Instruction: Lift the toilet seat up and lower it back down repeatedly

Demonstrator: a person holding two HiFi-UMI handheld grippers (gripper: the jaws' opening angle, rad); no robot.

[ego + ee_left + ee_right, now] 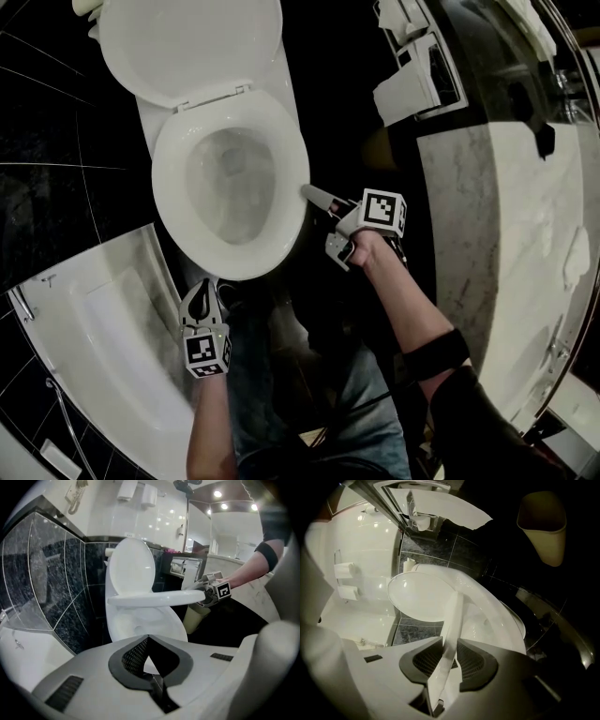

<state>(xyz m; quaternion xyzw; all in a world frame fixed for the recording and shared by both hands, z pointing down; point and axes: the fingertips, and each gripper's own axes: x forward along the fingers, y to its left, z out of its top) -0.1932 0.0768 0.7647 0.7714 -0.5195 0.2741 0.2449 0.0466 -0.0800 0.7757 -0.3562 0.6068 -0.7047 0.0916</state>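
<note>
if the toilet seat (154,599) slips off the right gripper (314,194) now, i judge it drops onto the bowl (140,620) with a bang, because it hangs partway up, about level, with a clear gap above the bowl. the cause would be the hold itself: the jaws pinch only the thin outer edge on the seat's right side, the plastic looks smooth and glossy, and in the right gripper view the rim runs up between the two pads with little of it inside the bite. i also think a twist of my wrist as the seat swings on its hinge could pry the edge out sideways. pushing up too hard is the other risk, since the lid (187,42) stands upright just behind and the seat would knock against it.

in the head view the seat lies to the left of that gripper, over the bowl, with its hinge at the back. the left gripper (202,291) sits low in front of the bowl, apart from the seat, its jaws together on nothing.
</note>
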